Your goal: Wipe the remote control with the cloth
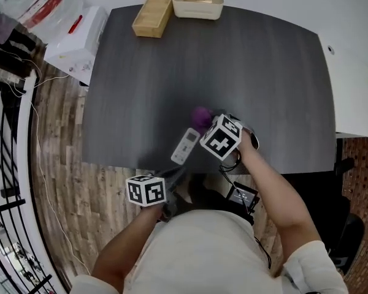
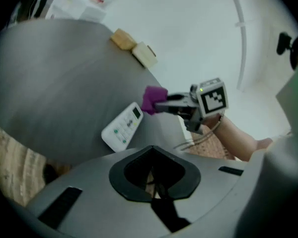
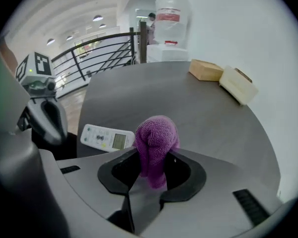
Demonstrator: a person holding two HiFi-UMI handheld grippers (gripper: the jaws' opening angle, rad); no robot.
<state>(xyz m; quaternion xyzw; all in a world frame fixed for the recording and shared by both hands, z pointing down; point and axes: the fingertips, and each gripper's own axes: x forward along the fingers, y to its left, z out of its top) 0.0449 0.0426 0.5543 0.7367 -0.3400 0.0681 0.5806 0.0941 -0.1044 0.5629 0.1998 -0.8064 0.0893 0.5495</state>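
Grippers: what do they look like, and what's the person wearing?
The left gripper and right gripper have grey bodies, dark jaws, each carrying a white cube with black square markers. A black cable loops at the right one. The person wears a pale short-sleeved top.

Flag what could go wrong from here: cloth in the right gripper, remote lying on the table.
1. The remote control lies close to the near edge of the table, and the left gripper is shut, empty and not steadying it. A wipe stroke could slide it off.
2. The cloth is a bunched wad in the right gripper, with little showing past the tips. They might scrape the remote, or the wad might pull loose.
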